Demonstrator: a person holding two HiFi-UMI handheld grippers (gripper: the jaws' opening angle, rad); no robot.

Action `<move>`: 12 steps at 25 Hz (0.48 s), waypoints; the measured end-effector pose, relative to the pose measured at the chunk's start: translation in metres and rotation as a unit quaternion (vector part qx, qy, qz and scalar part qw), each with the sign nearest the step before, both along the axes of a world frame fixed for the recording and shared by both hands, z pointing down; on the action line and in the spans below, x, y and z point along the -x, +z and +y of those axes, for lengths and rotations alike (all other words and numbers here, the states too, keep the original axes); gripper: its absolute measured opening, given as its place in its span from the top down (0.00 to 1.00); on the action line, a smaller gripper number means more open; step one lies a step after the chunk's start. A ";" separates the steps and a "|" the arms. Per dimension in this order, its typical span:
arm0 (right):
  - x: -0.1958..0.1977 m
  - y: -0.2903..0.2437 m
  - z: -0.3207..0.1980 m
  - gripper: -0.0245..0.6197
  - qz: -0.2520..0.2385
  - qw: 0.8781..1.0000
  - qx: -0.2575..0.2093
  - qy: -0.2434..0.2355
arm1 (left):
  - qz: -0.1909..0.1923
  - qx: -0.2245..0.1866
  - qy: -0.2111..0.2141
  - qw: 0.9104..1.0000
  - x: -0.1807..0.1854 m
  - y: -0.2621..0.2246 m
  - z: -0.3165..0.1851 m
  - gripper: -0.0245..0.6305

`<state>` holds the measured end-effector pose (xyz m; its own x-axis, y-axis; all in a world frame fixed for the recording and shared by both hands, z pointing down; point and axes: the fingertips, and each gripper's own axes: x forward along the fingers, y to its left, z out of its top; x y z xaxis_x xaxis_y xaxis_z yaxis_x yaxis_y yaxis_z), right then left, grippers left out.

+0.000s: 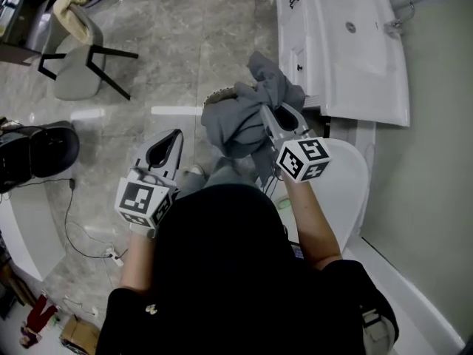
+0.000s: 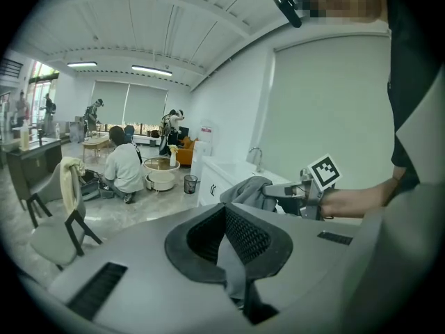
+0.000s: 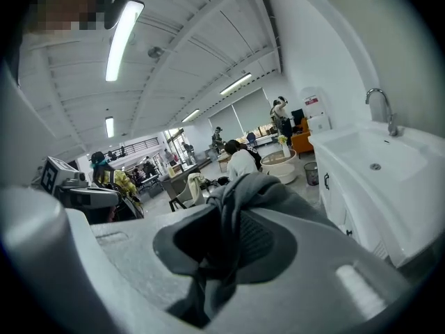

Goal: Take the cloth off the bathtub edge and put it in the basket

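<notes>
Head view, ordered from the wearer outward. Left tongs [image 1: 176,133]: jaws closed together with nothing between them, held over the marble floor [image 1: 185,43]. Right tongs [image 1: 275,114]: jaws clamped on the grey cloth [image 1: 236,120], the narrow gap between them filled by fabric. The right gripper view shows a fold drawn between the pads and hanging below them. The cloth hangs bunched in the air, resting on no surface, just left of the white cabinet [image 1: 290,43]. A woven rim [image 1: 219,93] shows at the cloth's far edge, partly hidden by it. Beyond: 1 basin [image 1: 355,35] with a tap set in the cabinet top, and 1 grey chair [image 1: 74,76] well apart at far left.
</notes>
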<state>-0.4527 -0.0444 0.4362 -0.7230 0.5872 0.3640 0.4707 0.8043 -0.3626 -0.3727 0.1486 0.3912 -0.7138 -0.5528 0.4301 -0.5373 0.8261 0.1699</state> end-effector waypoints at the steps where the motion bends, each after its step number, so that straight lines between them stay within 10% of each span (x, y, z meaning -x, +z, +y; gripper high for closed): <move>1: 0.006 0.002 0.001 0.84 0.001 1.000 0.000 -0.005 | 0.002 0.001 -0.003 1.000 0.002 0.001 -0.001 0.94; 12: 0.045 0.035 0.020 0.84 0.020 1.000 -0.004 -0.001 | 0.016 0.007 -0.004 1.000 0.023 0.011 0.021 0.94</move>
